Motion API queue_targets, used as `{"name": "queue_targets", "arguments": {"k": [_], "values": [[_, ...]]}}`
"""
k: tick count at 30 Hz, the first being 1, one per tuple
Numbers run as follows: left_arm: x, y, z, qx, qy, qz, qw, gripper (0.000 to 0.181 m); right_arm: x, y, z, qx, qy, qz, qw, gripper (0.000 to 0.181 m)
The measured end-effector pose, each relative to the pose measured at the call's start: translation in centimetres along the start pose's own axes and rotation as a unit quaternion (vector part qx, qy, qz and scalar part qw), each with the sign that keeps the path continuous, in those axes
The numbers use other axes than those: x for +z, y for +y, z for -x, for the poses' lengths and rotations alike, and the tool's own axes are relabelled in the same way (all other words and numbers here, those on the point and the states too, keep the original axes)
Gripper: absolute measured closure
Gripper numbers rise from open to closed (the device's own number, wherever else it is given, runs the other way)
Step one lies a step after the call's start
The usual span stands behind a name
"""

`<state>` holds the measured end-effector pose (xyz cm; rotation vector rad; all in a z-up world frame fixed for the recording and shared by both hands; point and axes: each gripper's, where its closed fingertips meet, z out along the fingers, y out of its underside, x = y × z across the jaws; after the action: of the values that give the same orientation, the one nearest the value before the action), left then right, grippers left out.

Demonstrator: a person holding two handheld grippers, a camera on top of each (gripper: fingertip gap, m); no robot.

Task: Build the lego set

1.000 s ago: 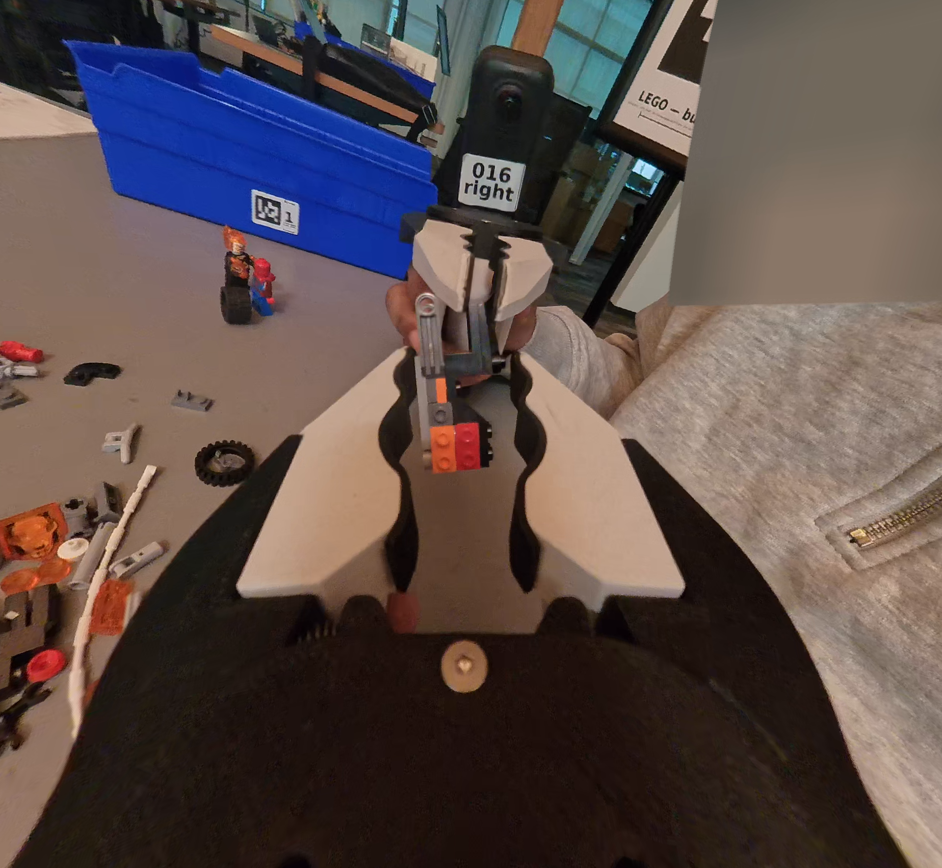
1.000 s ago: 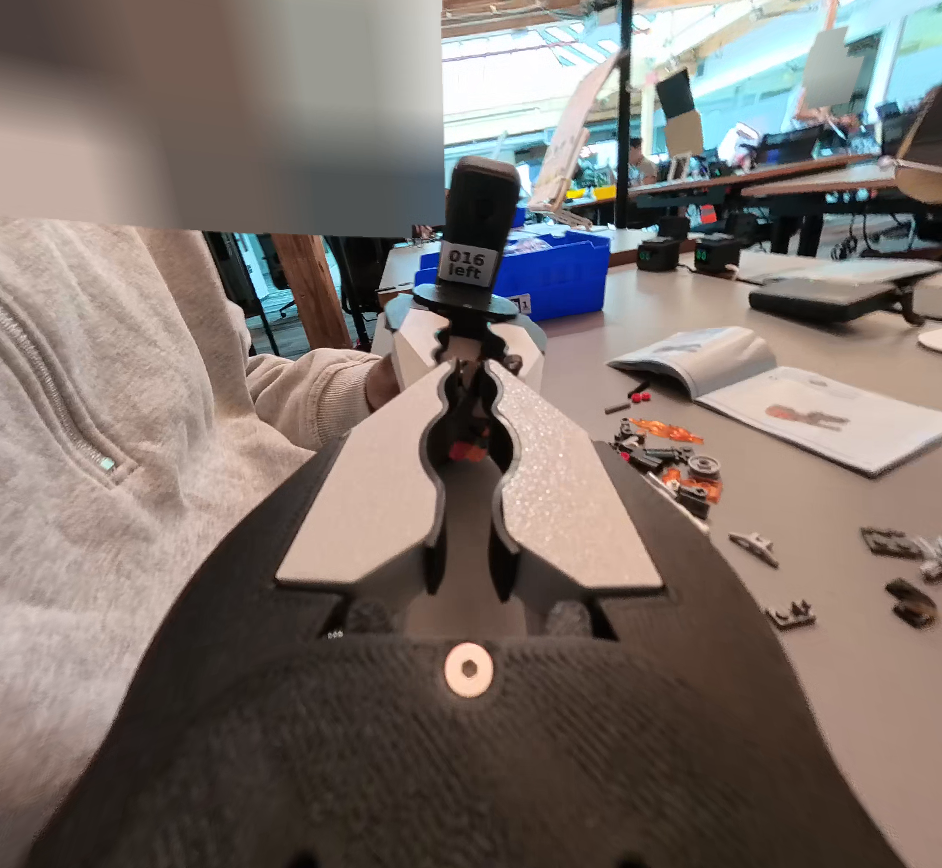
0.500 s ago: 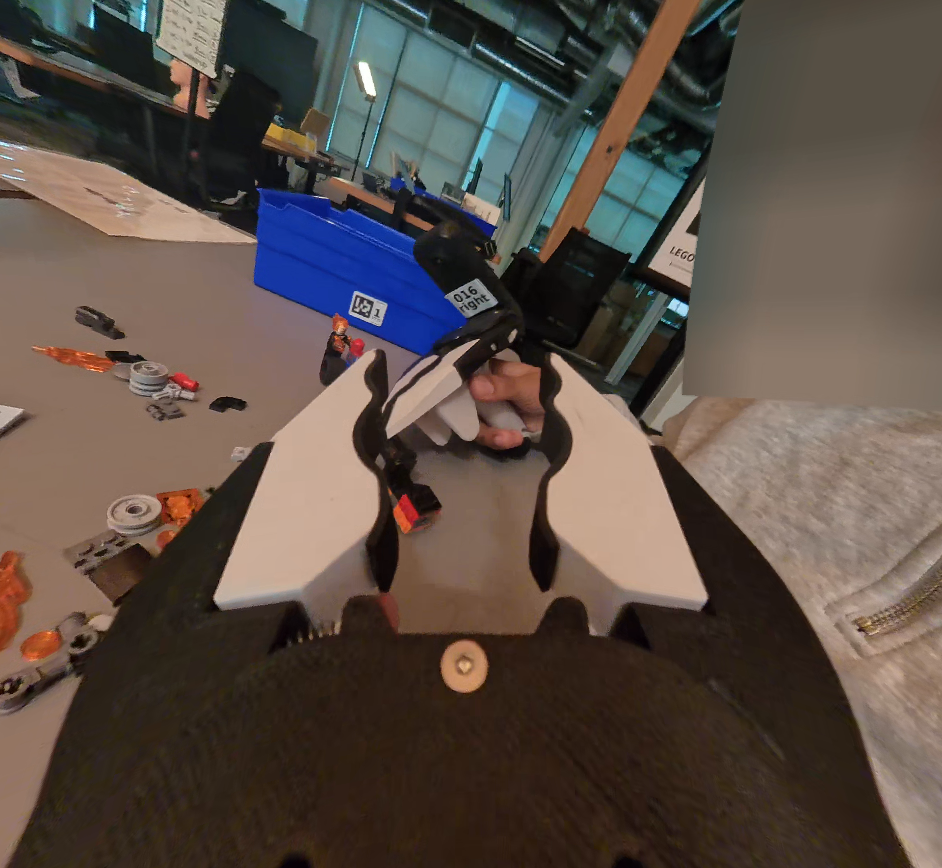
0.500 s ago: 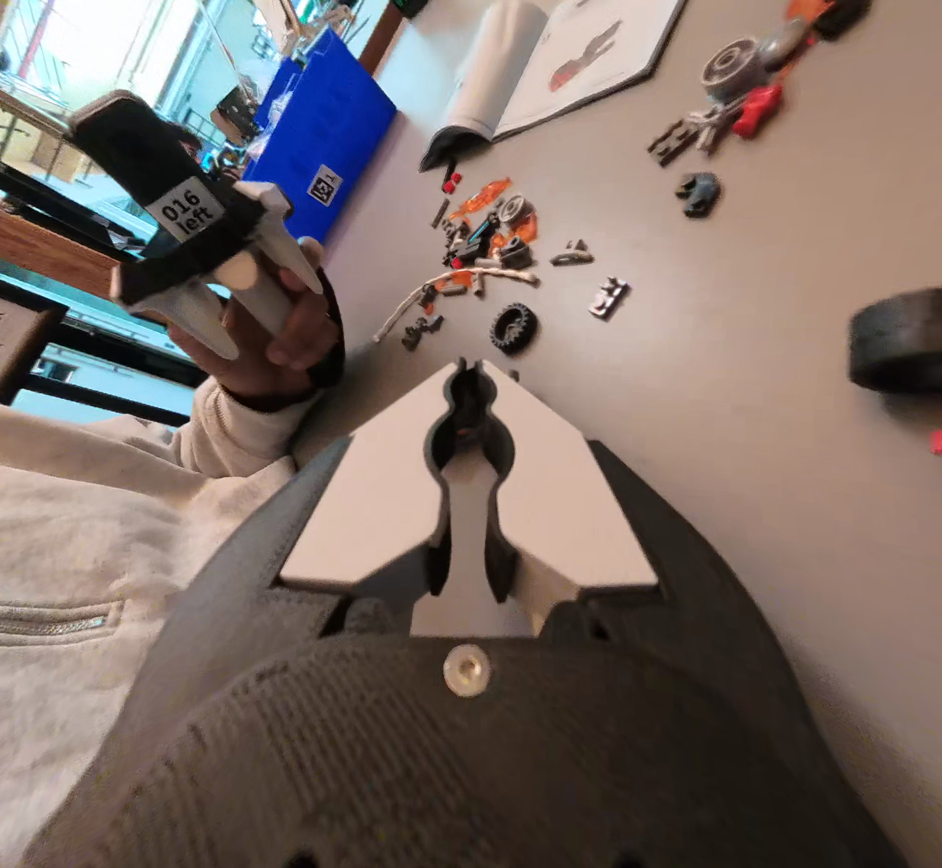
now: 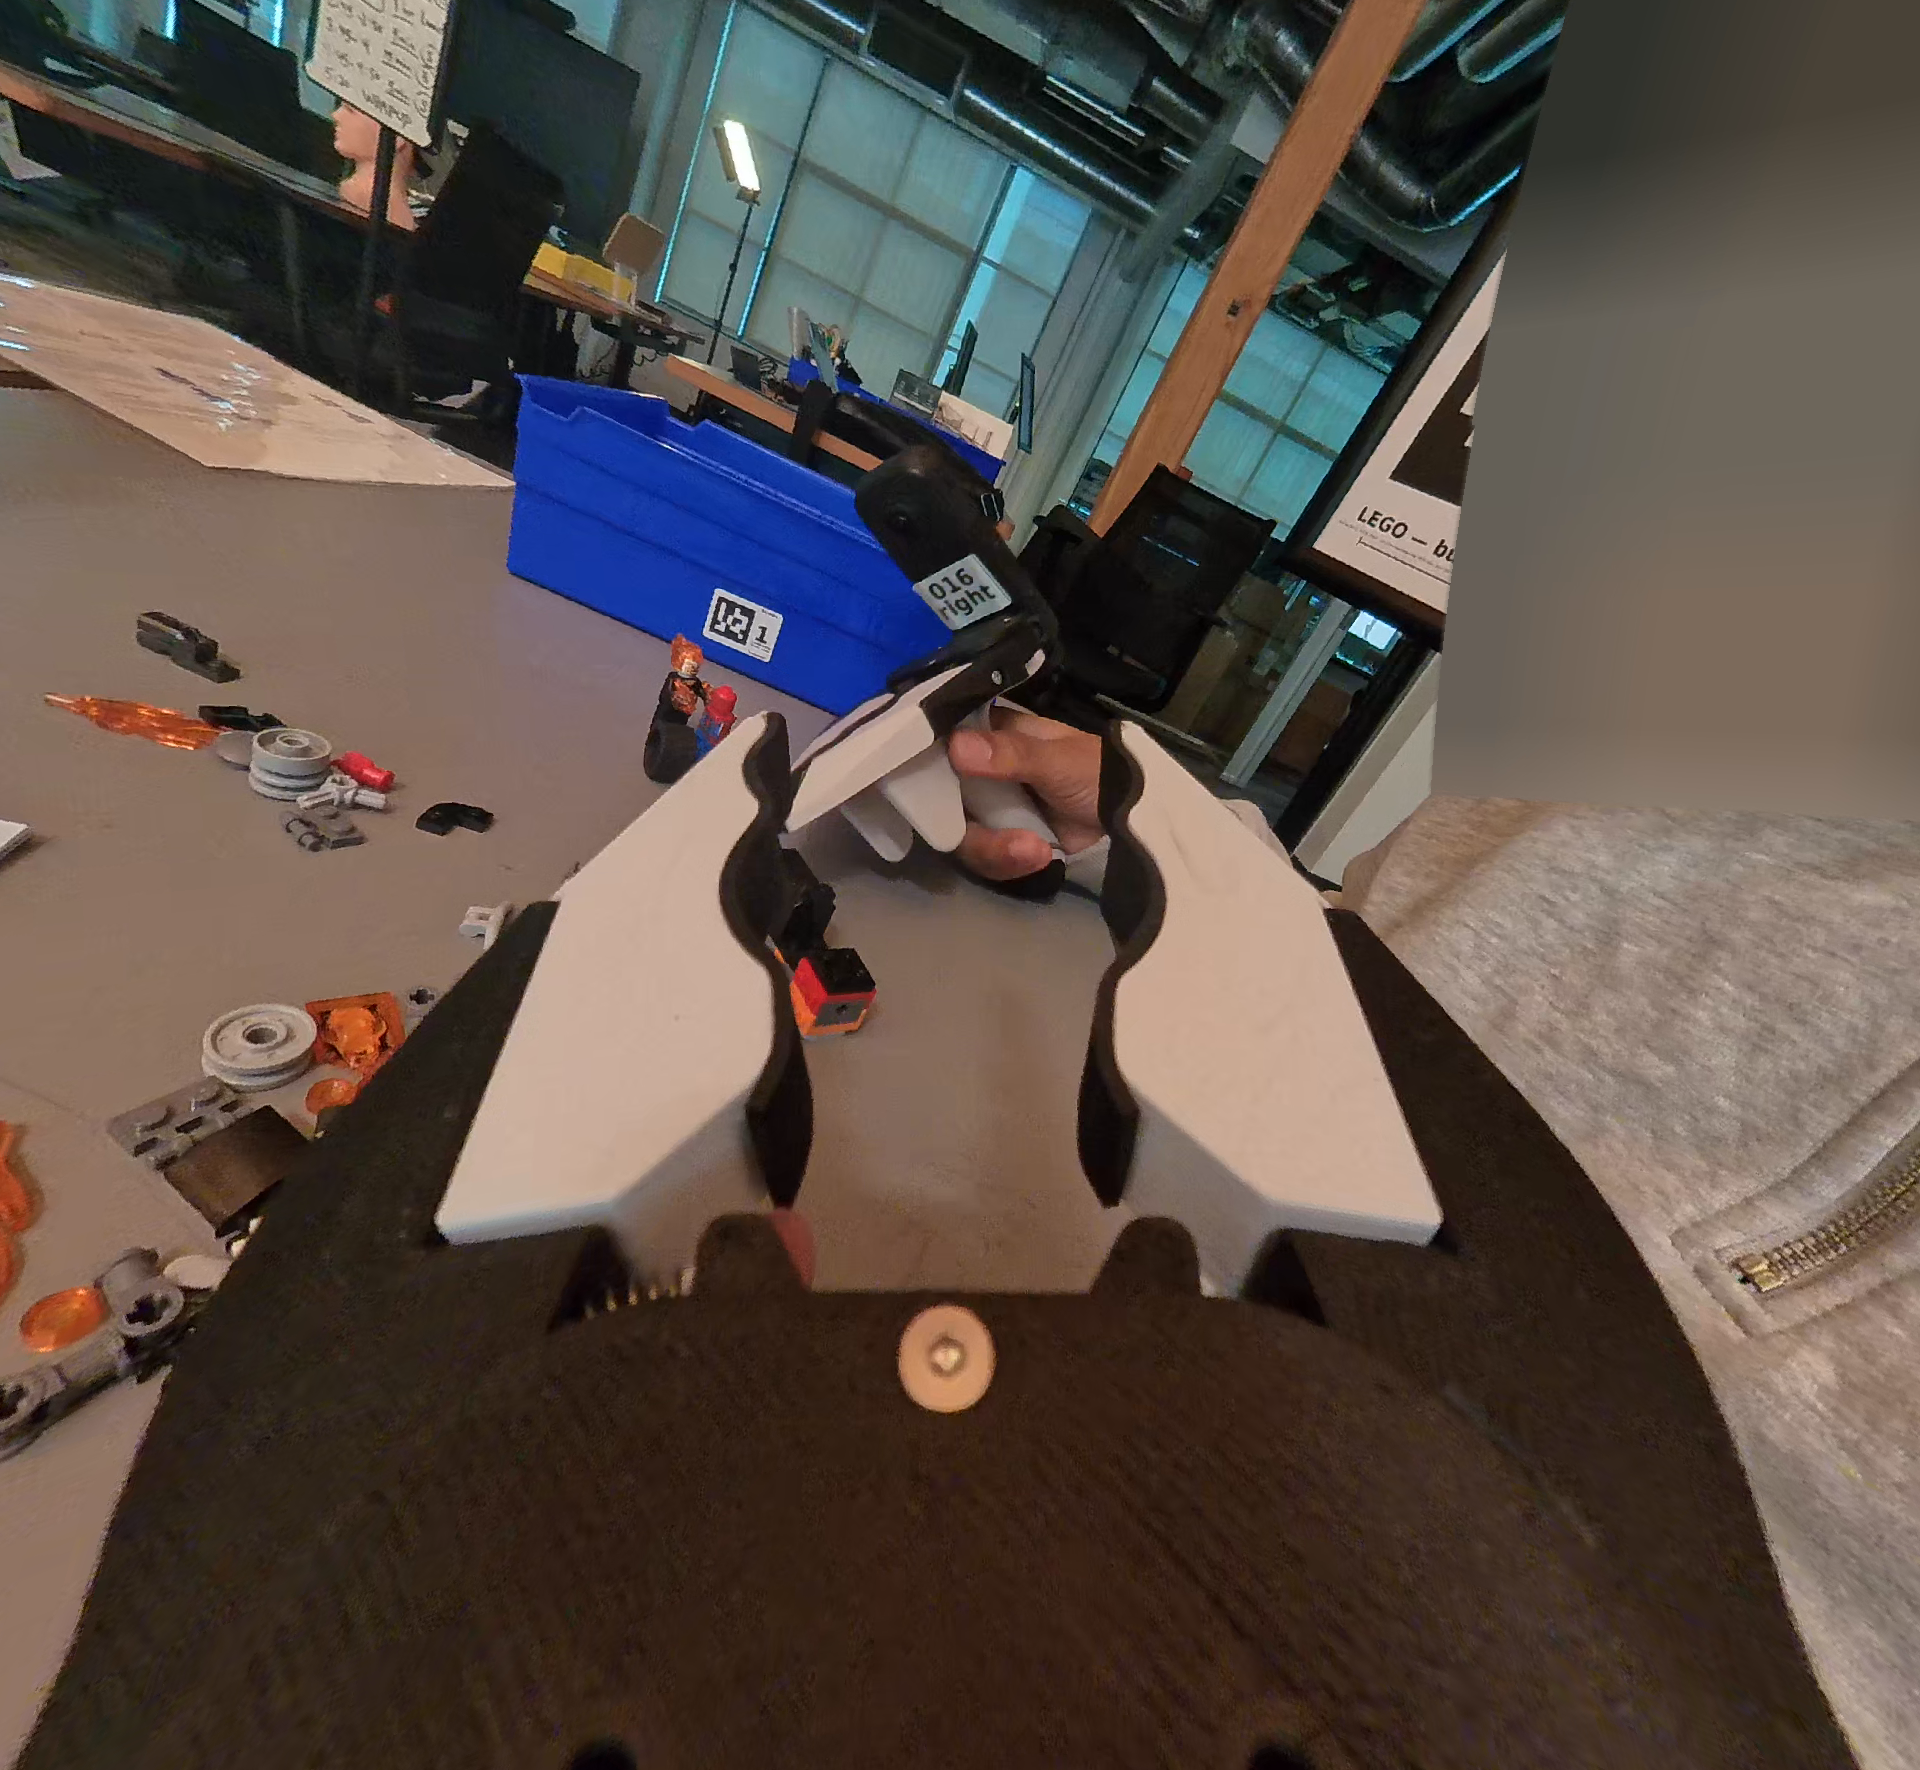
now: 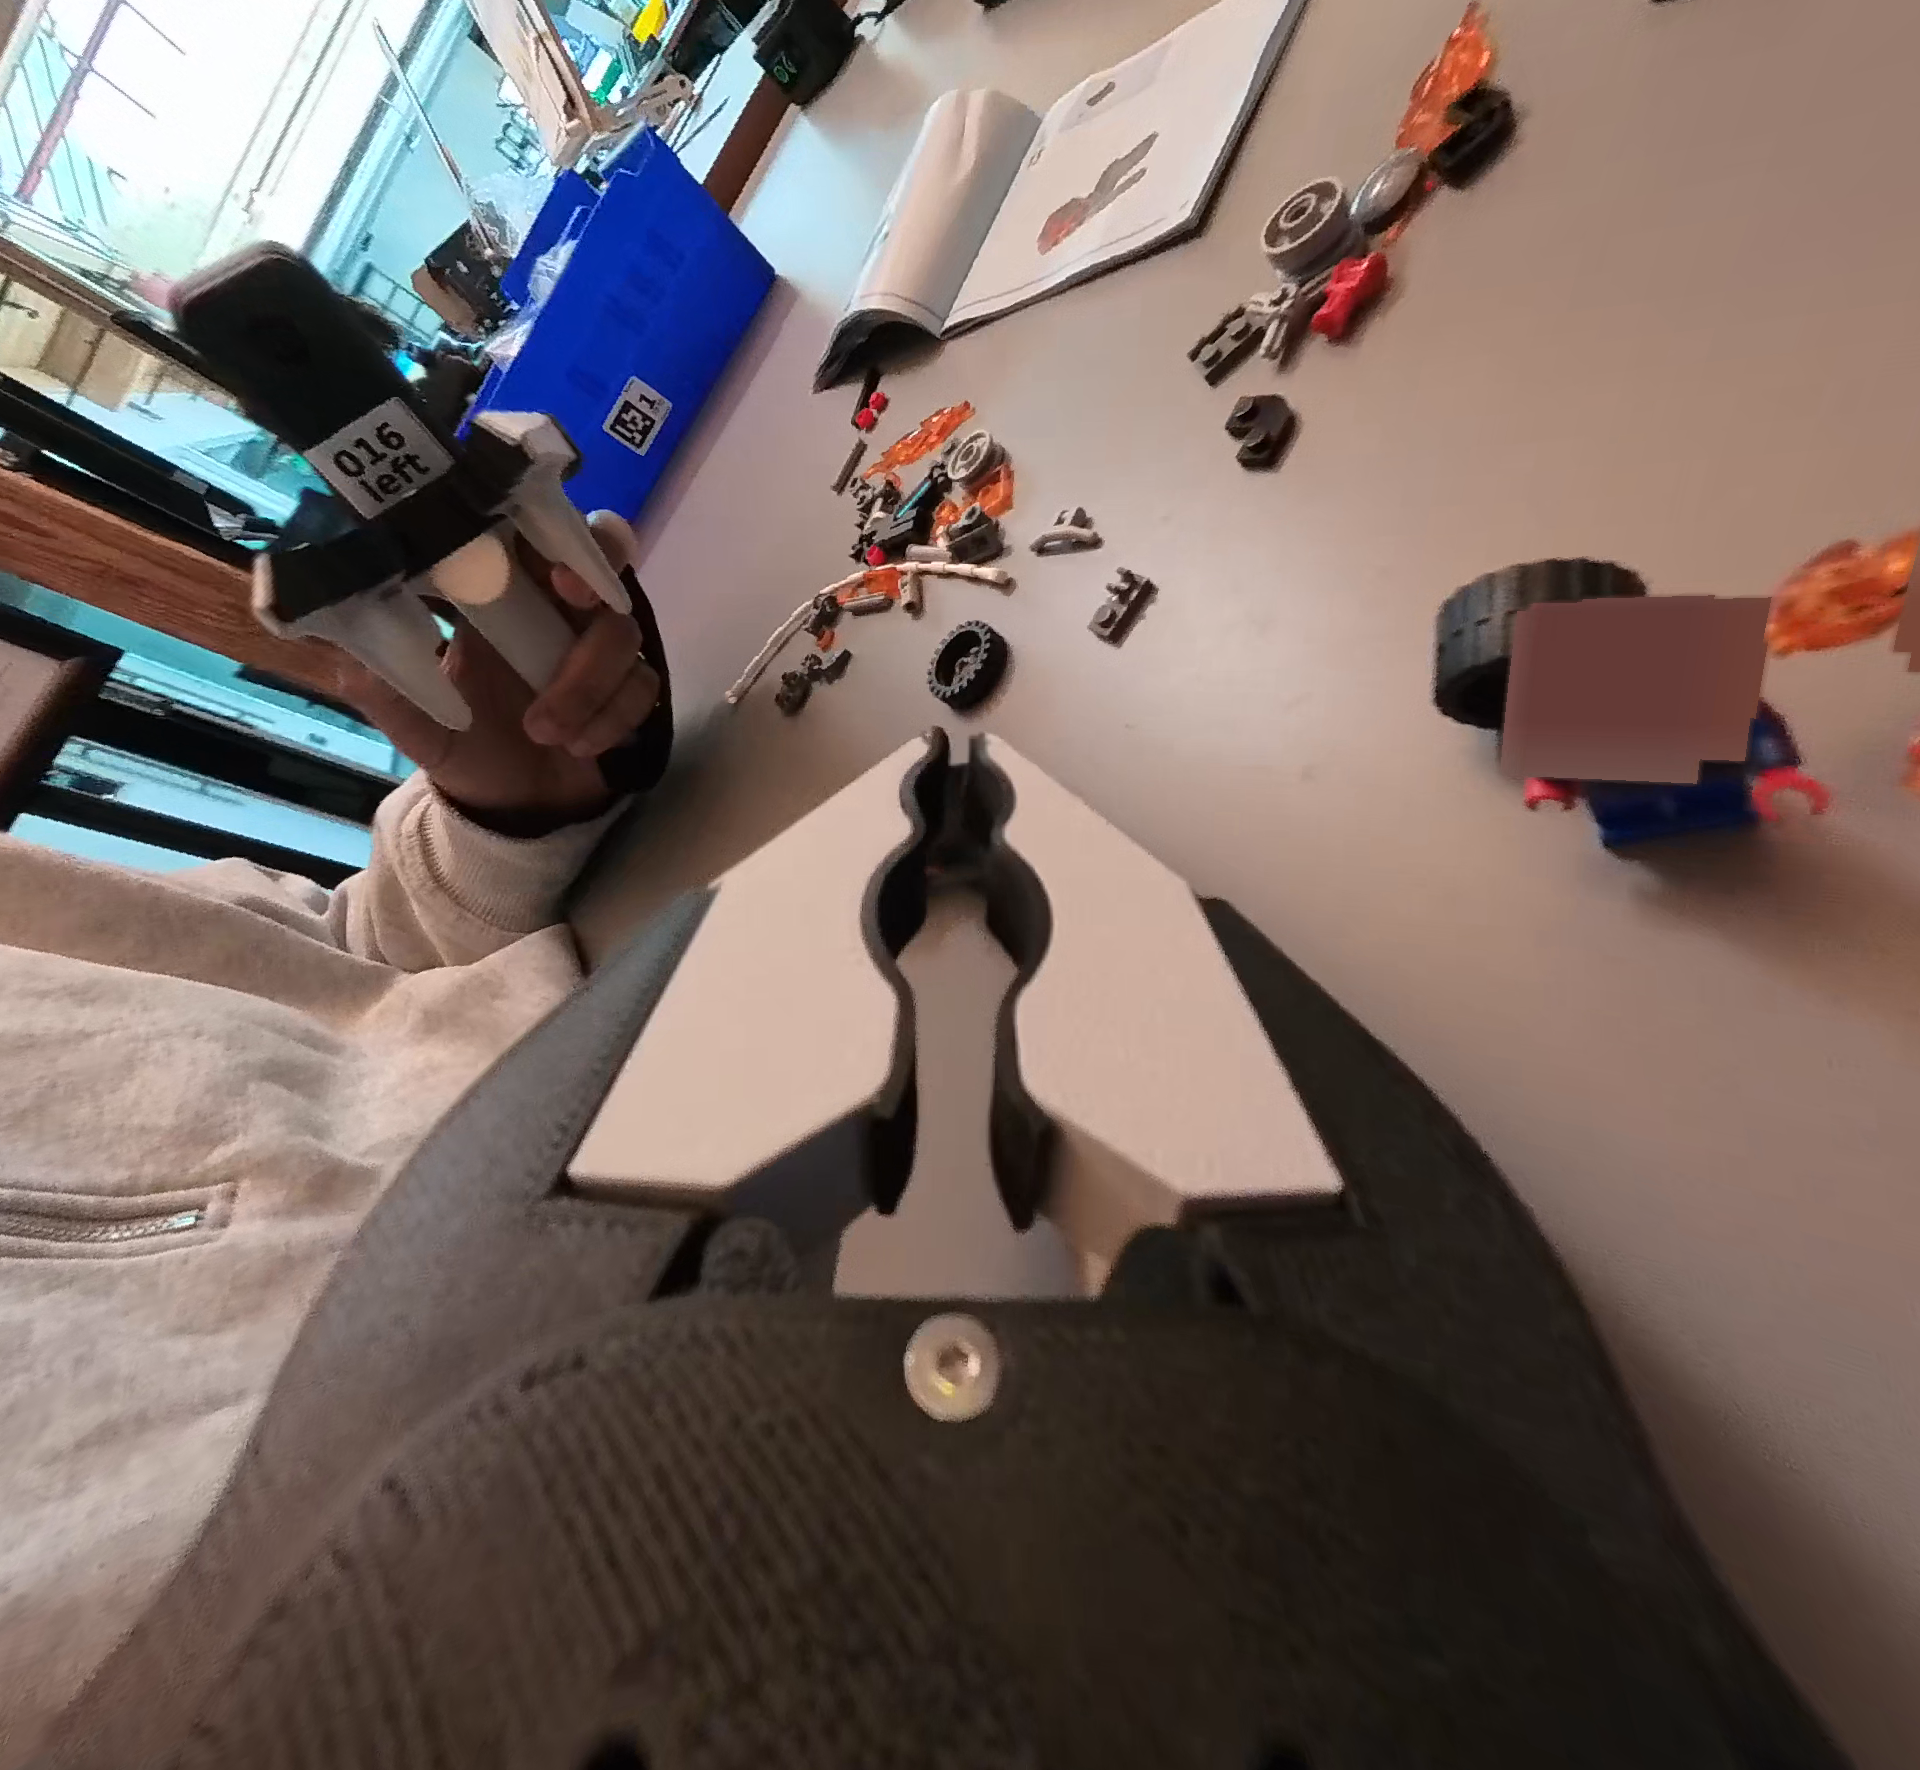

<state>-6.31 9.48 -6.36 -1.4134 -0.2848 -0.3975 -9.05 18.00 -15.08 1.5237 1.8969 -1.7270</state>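
My left gripper [image 5: 940, 744] is open and empty, held above the grey table [image 5: 364, 598]. My right gripper [image 6: 951, 754] is shut on a small lego assembly [image 6: 951, 847] of black, orange and red bricks. In the left wrist view the right gripper [image 5: 821, 816] tilts down toward the table, partly behind my left finger. The assembly [image 5: 826, 977] hangs from its tips just above the surface. In the right wrist view the left gripper [image 6: 447, 577] is raised in a hand at the left.
A blue bin [image 5: 707, 525] stands at the back. Two minifigures [image 5: 691, 707] stand by a large black tyre [image 6: 1486, 640]. An open instruction booklet [image 6: 1091, 182], a small tyre [image 6: 969, 664] and several loose parts [image 6: 914, 515] lie on the table. A grey wheel [image 5: 260, 1045] lies at left.
The two grippers have drawn apart. My left gripper has opened wider and lifted away. My right gripper has swung down toward the table with the assembly in it.
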Motion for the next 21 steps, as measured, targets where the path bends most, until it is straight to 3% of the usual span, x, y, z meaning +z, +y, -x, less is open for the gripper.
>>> {"name": "queue_targets", "arguments": {"k": [6,12,21], "values": [[0.0,-0.1,0.0,0.001,-0.001,-0.002,1.000,0.122,-1.6,-2.2,0.9,-0.080,-0.008,-0.064,0.995,0.173],[0.4,0.7,-0.3,-0.016,0.019,0.015,1.000,0.123,-3.7,-3.8,2.8,-0.113,-0.077,-0.138,0.981,0.178],[1.9,3.7,-0.7,0.004,0.025,0.100,0.995,0.125,-3.8,-3.6,3.0,-0.094,-0.105,-0.134,0.981,0.171]]}}
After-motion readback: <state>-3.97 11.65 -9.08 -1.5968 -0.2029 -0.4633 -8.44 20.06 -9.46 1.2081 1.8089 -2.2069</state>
